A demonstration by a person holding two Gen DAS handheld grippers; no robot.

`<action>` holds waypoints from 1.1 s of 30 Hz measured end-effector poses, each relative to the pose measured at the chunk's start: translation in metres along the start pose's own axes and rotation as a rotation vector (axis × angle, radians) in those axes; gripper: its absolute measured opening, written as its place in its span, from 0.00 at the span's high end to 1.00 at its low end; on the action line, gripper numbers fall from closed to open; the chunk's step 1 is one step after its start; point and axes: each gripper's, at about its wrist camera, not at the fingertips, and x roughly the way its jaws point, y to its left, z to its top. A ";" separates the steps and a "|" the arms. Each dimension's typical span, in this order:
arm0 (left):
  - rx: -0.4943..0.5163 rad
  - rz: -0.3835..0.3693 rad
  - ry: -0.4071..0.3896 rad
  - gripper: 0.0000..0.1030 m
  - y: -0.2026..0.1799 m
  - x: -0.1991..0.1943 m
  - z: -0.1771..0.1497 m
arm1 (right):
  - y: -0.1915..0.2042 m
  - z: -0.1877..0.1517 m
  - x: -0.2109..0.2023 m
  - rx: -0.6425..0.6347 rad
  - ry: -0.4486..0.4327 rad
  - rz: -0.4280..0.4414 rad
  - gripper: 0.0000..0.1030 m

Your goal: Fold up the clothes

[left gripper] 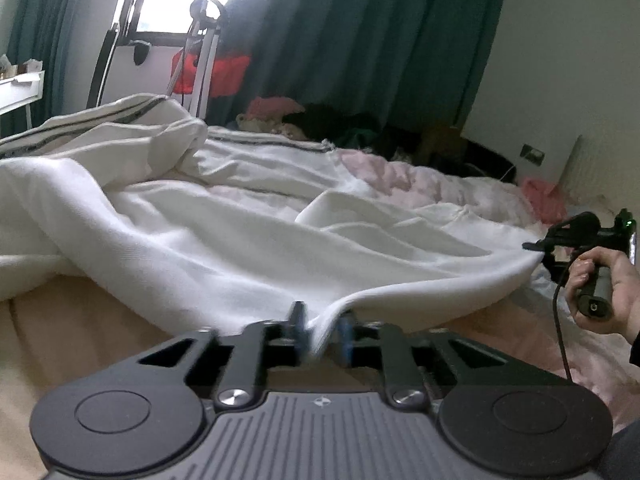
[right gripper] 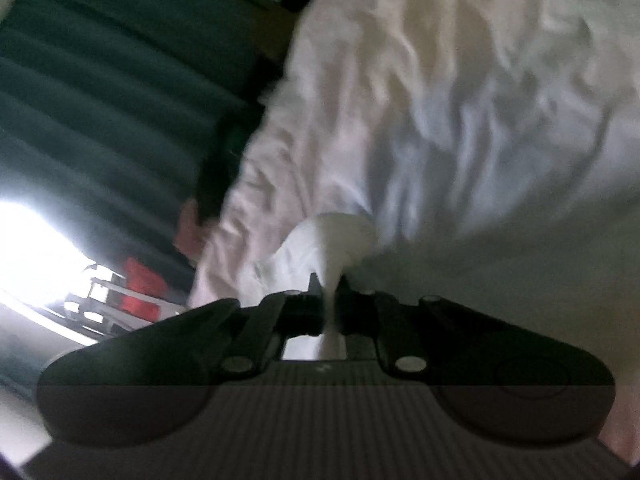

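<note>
A large white garment (left gripper: 240, 232) with dark stripes near its far edge lies rumpled across the bed. Its near hem runs between the blue pads (left gripper: 299, 322) of my left gripper (left gripper: 322, 328), whose jaws stand a little apart around the cloth, with a gap at the right pad. At the right, a hand (left gripper: 612, 280) holds my right gripper (left gripper: 534, 246), which is shut on the garment's right corner. In the blurred right wrist view the same gripper (right gripper: 329, 284) pinches a bunch of white cloth (right gripper: 336, 232).
The bed carries a pale pink sheet (left gripper: 440, 184) and a beige cover (left gripper: 80, 320). Dark clothes (left gripper: 332, 124) are piled at the far side. Green curtains (left gripper: 360, 40), a metal stand with a red item (left gripper: 216, 72) and a white desk (left gripper: 20, 88) stand behind.
</note>
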 end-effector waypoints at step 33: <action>-1.374 0.416 -0.151 0.93 0.286 -0.152 0.004 | -0.027 -0.003 -0.003 0.060 -0.050 -0.121 0.94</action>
